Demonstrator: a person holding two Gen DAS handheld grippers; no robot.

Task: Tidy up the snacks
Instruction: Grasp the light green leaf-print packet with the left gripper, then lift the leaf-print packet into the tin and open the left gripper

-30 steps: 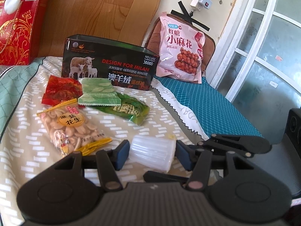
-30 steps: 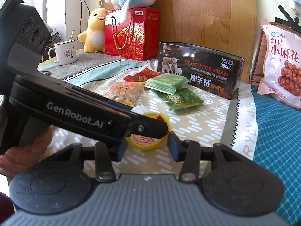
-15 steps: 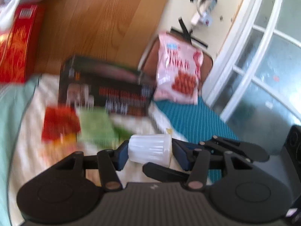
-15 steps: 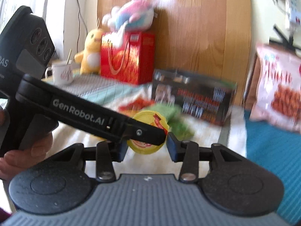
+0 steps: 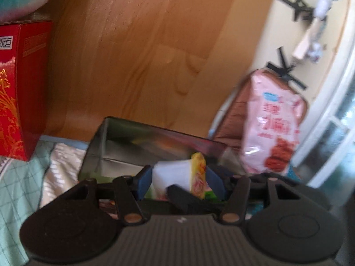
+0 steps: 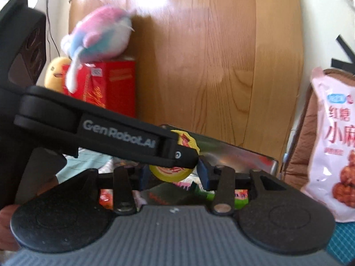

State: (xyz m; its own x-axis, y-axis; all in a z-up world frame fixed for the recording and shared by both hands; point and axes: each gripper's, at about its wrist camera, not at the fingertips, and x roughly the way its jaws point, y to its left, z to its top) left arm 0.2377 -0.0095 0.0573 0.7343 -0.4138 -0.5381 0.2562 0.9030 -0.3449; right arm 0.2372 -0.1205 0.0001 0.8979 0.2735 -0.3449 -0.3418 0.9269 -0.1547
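Both pictures are blurry. The left tongs (image 6: 177,155) cross in front of the jelly cup (image 6: 170,173) and hide its middle. The pink bag (image 6: 332,146) is cut off at the right edge, and the small packets (image 6: 221,194) behind the tongs are mostly hidden.

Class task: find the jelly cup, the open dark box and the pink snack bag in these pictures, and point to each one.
jelly cup (image 5: 175,175): left wrist view, on its white side wall.
open dark box (image 5: 124,153): left wrist view, on its inner wall.
pink snack bag (image 6: 335,137): right wrist view, on its printed front.
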